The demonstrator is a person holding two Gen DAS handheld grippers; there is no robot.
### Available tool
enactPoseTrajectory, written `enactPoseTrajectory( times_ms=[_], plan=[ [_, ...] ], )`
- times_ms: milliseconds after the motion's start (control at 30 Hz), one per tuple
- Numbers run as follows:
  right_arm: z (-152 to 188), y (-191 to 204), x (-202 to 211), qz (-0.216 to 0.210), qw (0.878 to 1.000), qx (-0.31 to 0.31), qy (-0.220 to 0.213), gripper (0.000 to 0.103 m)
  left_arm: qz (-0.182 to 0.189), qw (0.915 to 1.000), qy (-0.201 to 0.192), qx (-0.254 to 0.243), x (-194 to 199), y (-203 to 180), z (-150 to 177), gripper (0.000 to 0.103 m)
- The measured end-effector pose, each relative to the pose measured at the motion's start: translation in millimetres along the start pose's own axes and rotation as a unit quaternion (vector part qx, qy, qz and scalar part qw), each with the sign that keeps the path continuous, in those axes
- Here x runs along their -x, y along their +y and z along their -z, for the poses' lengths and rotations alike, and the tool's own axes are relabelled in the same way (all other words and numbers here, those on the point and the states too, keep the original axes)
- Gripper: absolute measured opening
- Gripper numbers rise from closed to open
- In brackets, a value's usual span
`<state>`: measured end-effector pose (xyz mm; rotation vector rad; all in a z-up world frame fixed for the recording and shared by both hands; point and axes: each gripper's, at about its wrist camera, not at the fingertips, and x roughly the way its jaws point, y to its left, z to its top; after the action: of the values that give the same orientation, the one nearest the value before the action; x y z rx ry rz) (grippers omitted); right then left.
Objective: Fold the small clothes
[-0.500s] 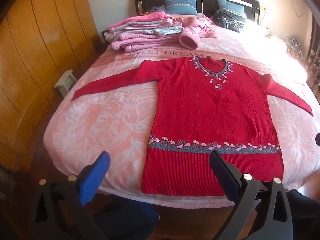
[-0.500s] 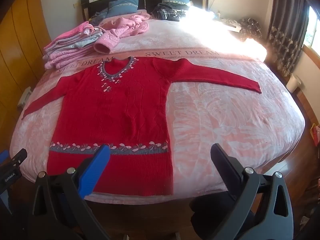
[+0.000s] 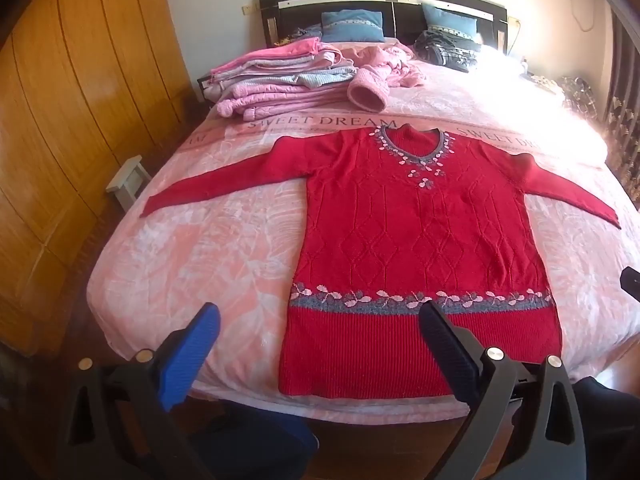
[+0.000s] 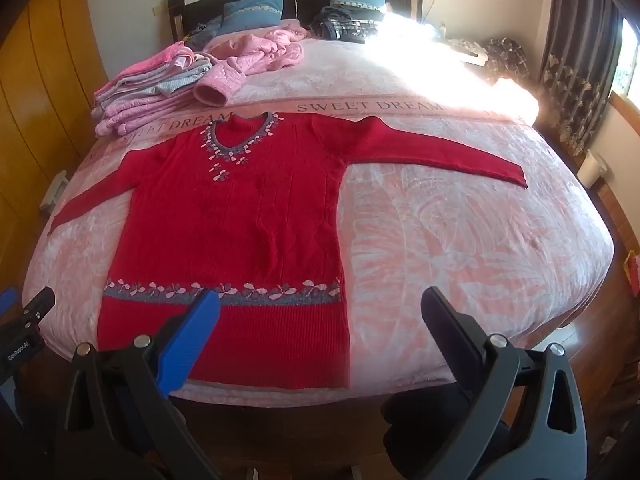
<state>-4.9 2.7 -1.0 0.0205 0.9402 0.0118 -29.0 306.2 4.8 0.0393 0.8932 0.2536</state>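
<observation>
A red knitted sweater (image 3: 416,236) (image 4: 240,216) lies flat and face up on the pink bed cover (image 3: 208,248) (image 4: 460,248), both sleeves spread out sideways, hem toward me at the bed's near edge. My left gripper (image 3: 320,320) hovers open in front of the hem, off the bed's edge, holding nothing. My right gripper (image 4: 320,304) is open too, in front of the hem's right corner, also empty. The left gripper's body (image 4: 24,320) shows at the left edge of the right wrist view.
A stack of folded pink and grey clothes (image 3: 276,80) (image 4: 148,88) and a loose pink jacket (image 3: 384,72) (image 4: 256,56) lie near the headboard. Blue pillows (image 3: 352,26) lean there. A wooden wardrobe (image 3: 60,120) stands left, a small stool (image 3: 128,180) beside the bed, curtains (image 4: 580,60) right.
Both grippers have drawn slightly closer to the bed; the sweater has not moved.
</observation>
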Motion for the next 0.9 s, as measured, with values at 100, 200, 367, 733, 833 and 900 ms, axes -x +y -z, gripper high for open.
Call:
enactPoseTrajectory(
  times_ms=[100,200,367,733,833,900],
  plan=[
    [1.1,2.1,-0.3,-0.001,1.000,0.003,0.000,0.100,0.002,1.0000,-0.002,0.001,-0.1,0.0,0.4,0.099],
    [1.2,3.0,0.3,-0.002,1.000,0.005,-0.001,0.100,0.003,1.0000,-0.006,0.005,1.7,0.6,-0.5,0.099],
    [1.9,3.2,0.7,-0.002,1.000,0.008,-0.001,0.100,0.003,0.9999,-0.013,0.006,4.4,1.0,-2.0,0.099],
    [1.3,4.8,2.1,-0.006,1.000,0.008,-0.001,0.100,0.002,0.9999,-0.011,0.006,2.2,1.4,-1.0,0.099],
    [1.0,5.4,1.9,-0.005,1.000,0.009,-0.001,0.100,0.002,0.9999,-0.011,0.006,2.1,1.7,-1.2,0.099],
    [0.9,5.6,1.9,-0.006,1.000,0.008,-0.001,0.100,0.002,0.9999,-0.011,0.006,1.8,1.7,-1.2,0.099]
  ],
)
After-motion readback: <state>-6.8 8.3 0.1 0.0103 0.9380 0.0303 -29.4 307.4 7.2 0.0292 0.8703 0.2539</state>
